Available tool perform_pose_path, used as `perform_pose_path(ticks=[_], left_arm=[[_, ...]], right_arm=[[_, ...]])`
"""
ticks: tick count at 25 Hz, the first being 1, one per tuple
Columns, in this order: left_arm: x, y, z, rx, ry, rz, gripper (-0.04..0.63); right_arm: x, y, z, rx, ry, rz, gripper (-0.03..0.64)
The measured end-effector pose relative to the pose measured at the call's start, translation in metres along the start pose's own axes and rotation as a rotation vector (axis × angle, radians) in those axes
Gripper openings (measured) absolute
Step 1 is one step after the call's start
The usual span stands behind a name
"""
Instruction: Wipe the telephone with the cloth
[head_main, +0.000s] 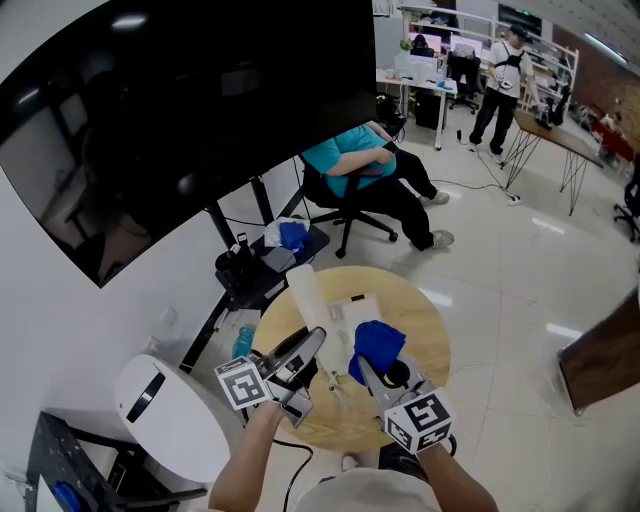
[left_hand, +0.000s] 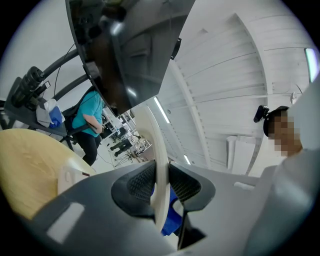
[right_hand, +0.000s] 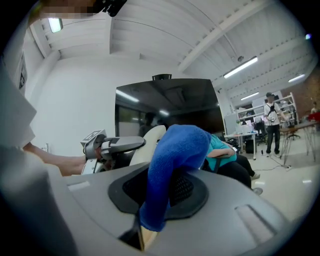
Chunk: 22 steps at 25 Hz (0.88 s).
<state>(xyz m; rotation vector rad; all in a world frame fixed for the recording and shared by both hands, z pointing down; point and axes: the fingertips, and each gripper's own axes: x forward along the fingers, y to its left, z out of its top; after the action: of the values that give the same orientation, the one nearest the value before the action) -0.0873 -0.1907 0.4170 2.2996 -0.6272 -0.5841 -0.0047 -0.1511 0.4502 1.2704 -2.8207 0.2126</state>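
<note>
Inside left claw (left_hand: 161, 186), handset (left_hand: 158, 142) clamped; head view hides contact

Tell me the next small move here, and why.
Probably press the blue cloth sideways onto the handset and stroke along it. The left tongs are shut on the cream handset, held off the round table; the right tongs are shut on the cloth, close beside it, contact unclear.
</note>
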Motion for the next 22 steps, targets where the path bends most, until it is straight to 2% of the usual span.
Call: perform_pose_path(ticks=[8, 22], left_arm=[[0.007, -0.005, -0.02, 0.009, 0.064, -0.022, 0.081], [0.007, -0.009, -0.044, 0.009, 0.118, -0.04, 0.081]], right_arm=[[0.012, -0.003, 0.012, 0.07, -0.038, 0.011, 0.061], [0.031, -0.014, 0.035, 0.068, -0.076, 0.024, 0.061]])
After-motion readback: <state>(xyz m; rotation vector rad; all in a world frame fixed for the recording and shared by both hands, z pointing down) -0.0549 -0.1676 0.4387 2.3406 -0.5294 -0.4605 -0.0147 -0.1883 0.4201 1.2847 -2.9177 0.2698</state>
